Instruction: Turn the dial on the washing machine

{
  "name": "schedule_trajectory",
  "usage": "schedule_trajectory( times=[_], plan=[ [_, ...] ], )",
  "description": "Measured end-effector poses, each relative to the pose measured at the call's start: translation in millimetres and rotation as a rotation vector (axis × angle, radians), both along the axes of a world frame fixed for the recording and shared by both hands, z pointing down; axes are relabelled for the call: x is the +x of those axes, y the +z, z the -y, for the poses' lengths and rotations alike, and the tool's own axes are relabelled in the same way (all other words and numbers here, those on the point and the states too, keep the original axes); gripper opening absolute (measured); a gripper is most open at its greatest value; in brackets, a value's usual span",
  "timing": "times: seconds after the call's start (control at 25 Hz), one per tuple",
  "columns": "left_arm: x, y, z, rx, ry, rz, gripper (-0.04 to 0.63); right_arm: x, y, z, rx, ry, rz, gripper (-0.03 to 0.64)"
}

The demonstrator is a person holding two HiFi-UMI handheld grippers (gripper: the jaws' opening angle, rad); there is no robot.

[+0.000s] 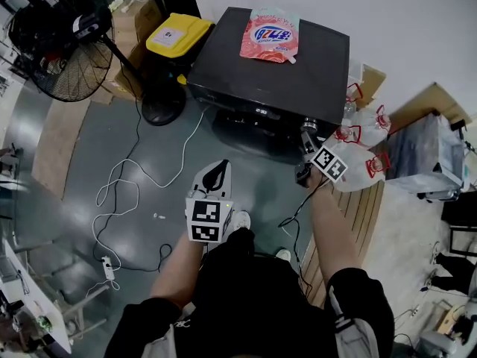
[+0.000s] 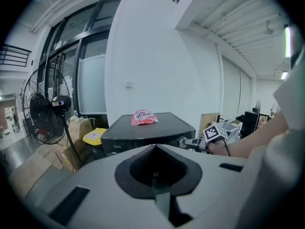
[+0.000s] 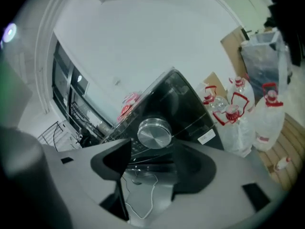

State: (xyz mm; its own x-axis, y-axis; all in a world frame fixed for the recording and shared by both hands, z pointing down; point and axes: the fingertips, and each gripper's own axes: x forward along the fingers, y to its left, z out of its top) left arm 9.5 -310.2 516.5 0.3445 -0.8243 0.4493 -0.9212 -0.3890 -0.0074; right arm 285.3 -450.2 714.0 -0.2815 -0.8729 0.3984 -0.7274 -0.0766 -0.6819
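The black washing machine [image 1: 283, 66] stands ahead of me, its silver dial [image 1: 308, 127] at the right end of the front panel. My right gripper [image 1: 305, 151] points at the dial from just below it. In the right gripper view the dial [image 3: 154, 132] sits straight ahead of the gripper [image 3: 151, 149], whose jaws stand wide apart and do not touch it. My left gripper [image 1: 218, 168] hangs lower over the floor, away from the machine. Its jaws meet at the tips [image 2: 155, 148], with nothing between them.
A pink detergent pouch [image 1: 270, 34] lies on the machine's lid. Bagged water bottles [image 1: 358, 148] and a wooden board [image 1: 358, 215] stand to the right. A yellow-lidded bin [image 1: 177, 34] and a floor fan [image 1: 63, 39] are at the left. Cables [image 1: 123, 192] trail over the floor.
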Motion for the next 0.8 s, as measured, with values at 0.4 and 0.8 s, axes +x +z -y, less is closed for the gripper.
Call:
schedule_trajectory(
  times=[0.4,0.8],
  plan=[
    [53,-38,3,0.098,0.032,-0.095,0.012,6,-144,-78,0.294,-0.084,-0.346,0.000],
    [102,-84,-23,0.208,0.068,-0.122,0.012,2,-306,-155,0.620,-0.056,-0.643,-0.002]
  ],
)
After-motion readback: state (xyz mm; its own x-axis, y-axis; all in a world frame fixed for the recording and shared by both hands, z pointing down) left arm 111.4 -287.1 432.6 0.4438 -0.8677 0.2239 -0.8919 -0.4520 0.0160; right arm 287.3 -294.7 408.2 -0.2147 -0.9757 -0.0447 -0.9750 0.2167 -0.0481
